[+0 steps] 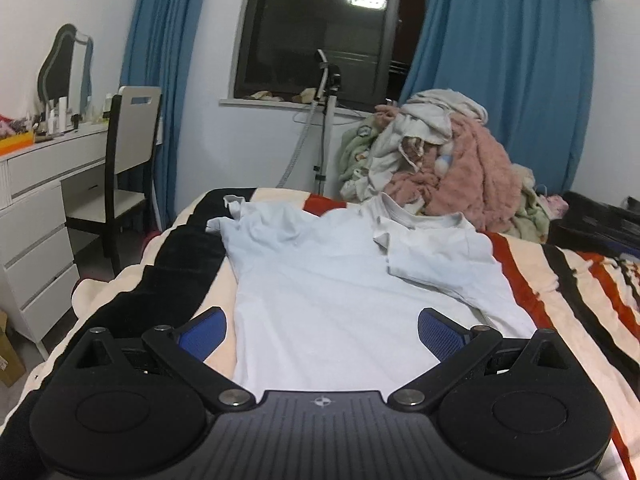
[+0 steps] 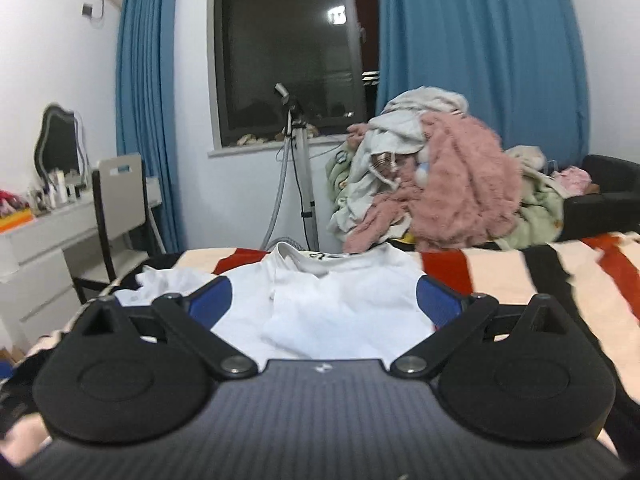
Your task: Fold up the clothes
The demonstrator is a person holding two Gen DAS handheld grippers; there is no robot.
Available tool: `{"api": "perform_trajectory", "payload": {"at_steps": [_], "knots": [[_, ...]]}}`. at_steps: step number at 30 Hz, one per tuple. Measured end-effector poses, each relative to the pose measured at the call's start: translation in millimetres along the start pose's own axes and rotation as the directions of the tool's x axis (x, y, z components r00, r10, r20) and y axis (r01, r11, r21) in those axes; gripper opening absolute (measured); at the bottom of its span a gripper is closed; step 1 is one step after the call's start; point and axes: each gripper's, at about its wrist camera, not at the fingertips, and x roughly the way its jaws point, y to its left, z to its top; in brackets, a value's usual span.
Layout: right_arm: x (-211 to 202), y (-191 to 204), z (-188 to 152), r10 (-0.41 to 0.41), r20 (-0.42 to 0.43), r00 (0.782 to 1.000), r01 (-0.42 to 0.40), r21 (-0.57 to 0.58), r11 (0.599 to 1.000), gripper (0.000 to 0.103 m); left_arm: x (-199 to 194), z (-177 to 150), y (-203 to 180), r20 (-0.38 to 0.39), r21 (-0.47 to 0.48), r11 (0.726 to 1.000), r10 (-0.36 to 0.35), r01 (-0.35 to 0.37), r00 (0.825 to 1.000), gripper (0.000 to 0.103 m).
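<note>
**White T-shirt flat on bed, both grippers empty**

White T-shirt [image 1: 340, 280] lies spread on the striped blanket [image 1: 560, 280] of the bed, one sleeve folded inward. Left gripper [image 1: 322, 330] jaws apart, holding nothing. Right gripper [image 2: 324, 300] jaws wide apart, empty. Clothes pile [image 1: 440, 152] behind the collar.

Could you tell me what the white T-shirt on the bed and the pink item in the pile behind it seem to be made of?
White T-shirt: thin, matte knit, probably cotton jersey; it lies flat with soft creases and a ribbed collar. Pink item: thick, fluffy fleece or plush, judging by its shaggy, bulky surface; the exact fibre cannot be told.
</note>
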Motion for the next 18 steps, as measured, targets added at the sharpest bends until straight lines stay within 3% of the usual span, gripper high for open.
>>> {"api": "perform_trajectory", "payload": {"at_steps": [5, 10, 14, 18], "knots": [[-96.5, -12.1, -33.7, -0.023, -0.017, 1.000, 0.025, 0.091, 0.996, 0.100, -40.9, -8.1, -8.6, -0.014, 0.012, 0.998, -0.062, 0.062, 0.998, 0.103], [-158.3, -6.2, -70.4, -0.038, -0.047, 0.998, 0.041, 0.076, 0.996, 0.100, -84.8, -16.6, -17.3, 0.027, 0.007, 0.994, -0.109, 0.109, 0.994, 0.103], [-184.6, -5.1, -80.0, -0.049, -0.004, 0.999, 0.049, 0.052, 0.997, 0.100, -90.5, -29.3, -30.6, 0.009, 0.024, 0.989, -0.146, 0.145, 0.989, 0.103], [-191.9, -34.9, -68.6, -0.098, 0.055, 0.994, 0.088, 0.170, 0.982, 0.100, -75.0, -41.8, -44.4, -0.076, 0.022, 0.980, -0.196, 0.198, 0.978, 0.099]]}}
